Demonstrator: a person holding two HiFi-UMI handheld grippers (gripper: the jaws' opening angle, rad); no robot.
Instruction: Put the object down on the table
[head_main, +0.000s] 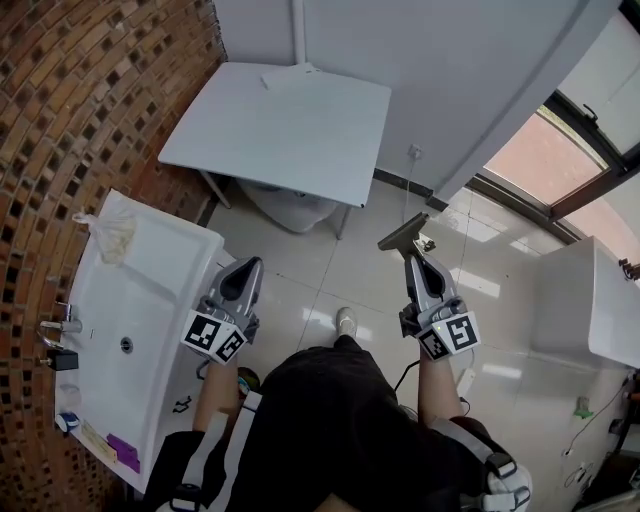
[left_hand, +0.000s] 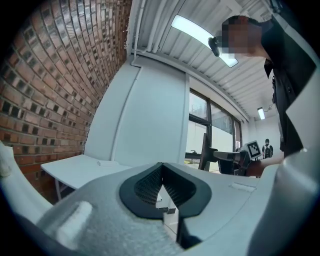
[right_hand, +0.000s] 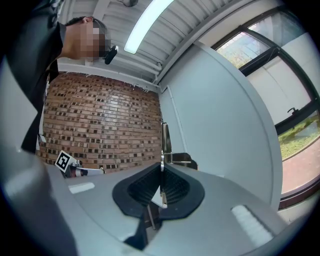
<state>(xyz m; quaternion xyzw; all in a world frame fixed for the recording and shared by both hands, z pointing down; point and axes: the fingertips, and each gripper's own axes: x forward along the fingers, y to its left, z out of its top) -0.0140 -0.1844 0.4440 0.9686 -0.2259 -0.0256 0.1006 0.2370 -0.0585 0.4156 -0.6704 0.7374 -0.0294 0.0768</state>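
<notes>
My right gripper (head_main: 414, 258) is shut on the handle of a squeegee (head_main: 404, 234), whose dark blade sticks out ahead of the jaws over the tiled floor. In the right gripper view the squeegee (right_hand: 165, 142) stands upright just past the closed tips of the right gripper (right_hand: 161, 165). My left gripper (head_main: 250, 262) hangs beside the sink, shut, with nothing between its pads; the left gripper view shows its jaws (left_hand: 161, 167) meeting at the tips. The white table (head_main: 300, 140) stands ahead against the wall, well beyond both grippers.
A small flat white piece (head_main: 290, 76) lies at the table's far edge. A white rounded fixture (head_main: 290, 207) sits under the table. A white sink (head_main: 150, 300) with a rag (head_main: 110, 235) runs along the brick wall on the left. A white counter (head_main: 600, 300) and windows are on the right.
</notes>
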